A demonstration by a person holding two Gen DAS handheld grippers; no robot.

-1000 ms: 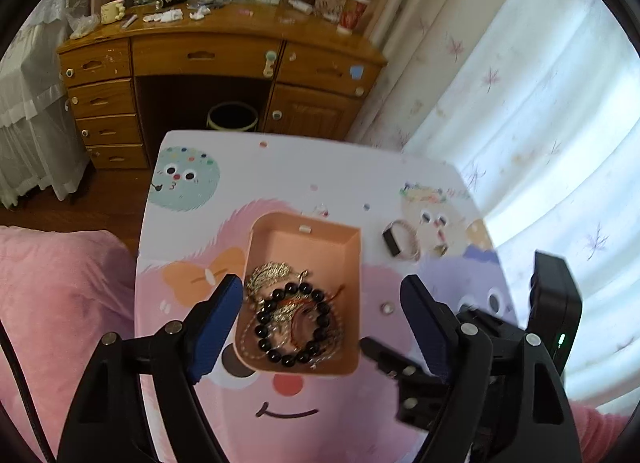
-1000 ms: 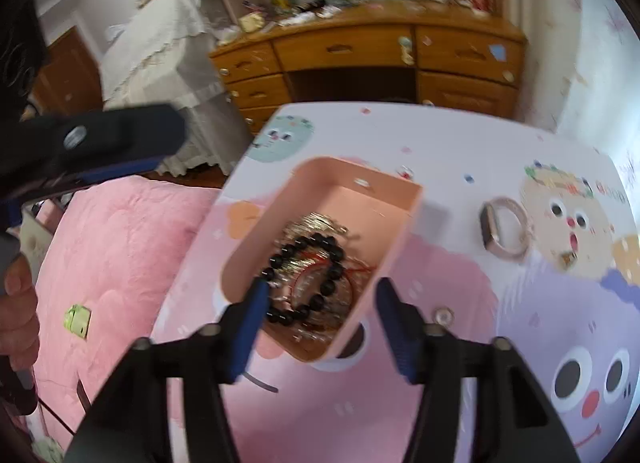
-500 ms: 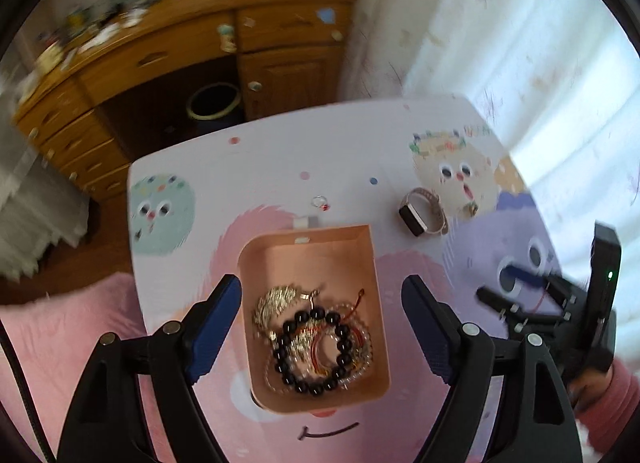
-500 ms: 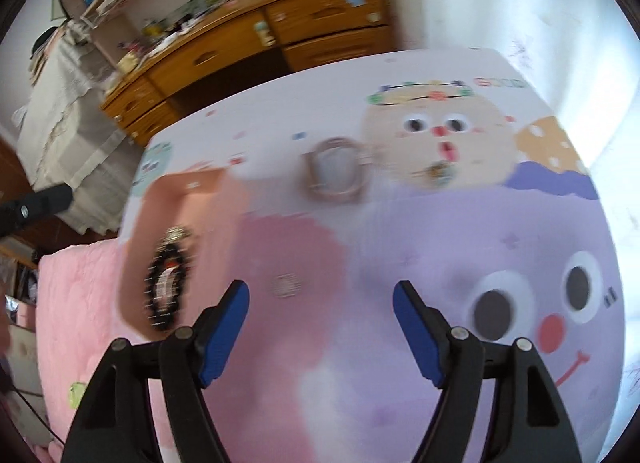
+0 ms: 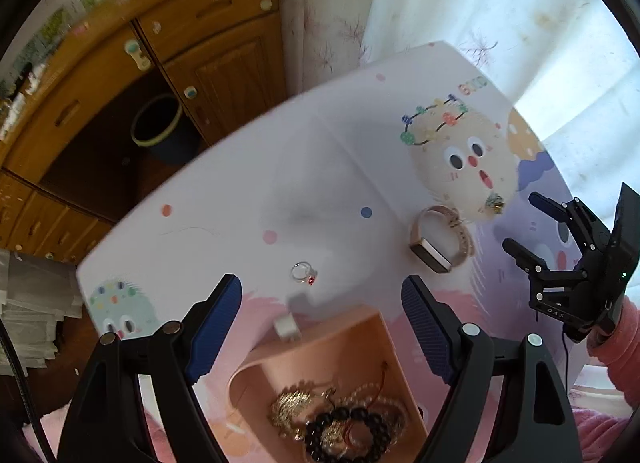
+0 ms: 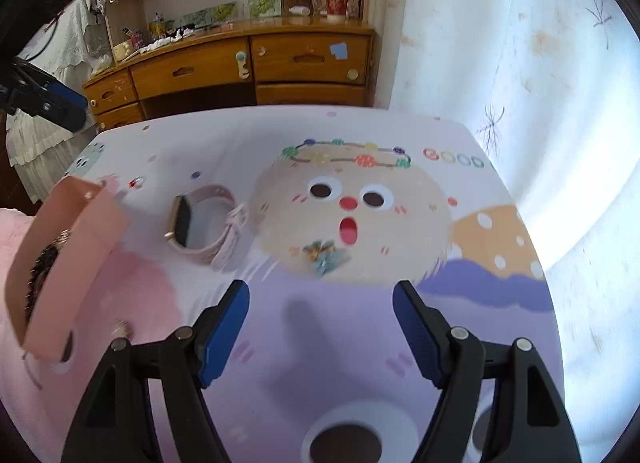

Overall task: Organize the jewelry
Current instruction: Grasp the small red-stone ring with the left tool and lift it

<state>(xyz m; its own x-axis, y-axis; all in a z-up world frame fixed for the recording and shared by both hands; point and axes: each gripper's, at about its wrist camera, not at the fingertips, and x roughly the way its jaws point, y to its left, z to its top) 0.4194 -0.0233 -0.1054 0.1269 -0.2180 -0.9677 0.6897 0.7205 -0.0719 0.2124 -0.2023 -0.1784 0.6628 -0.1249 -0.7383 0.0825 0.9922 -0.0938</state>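
A pink open box (image 5: 352, 347) holds a black bead bracelet (image 5: 348, 435), a gold piece and thin chains. It also shows at the left of the right wrist view (image 6: 68, 255). My left gripper (image 5: 322, 319) is open and empty above the box's far edge. A ring with a red stone (image 5: 304, 274) lies just beyond the box. A pink watch (image 5: 440, 243) (image 6: 204, 223) lies to the right. A small gold and blue ornament (image 6: 322, 255) (image 5: 495, 203) lies ahead of my right gripper (image 6: 320, 323), which is open and empty. A tiny ring (image 6: 120, 329) lies beside the box.
The table wears a cartoon-print cloth (image 6: 360, 343). A wooden desk with drawers (image 6: 240, 67) stands beyond it, with a bin (image 5: 158, 131) beneath. White curtains (image 6: 560, 103) hang at the right. Pink bedding (image 6: 12, 223) lies at the left.
Both grippers swung to the right and forward over the table. The right one now faces the ornament and watch instead of the box. Both stayed open and empty.
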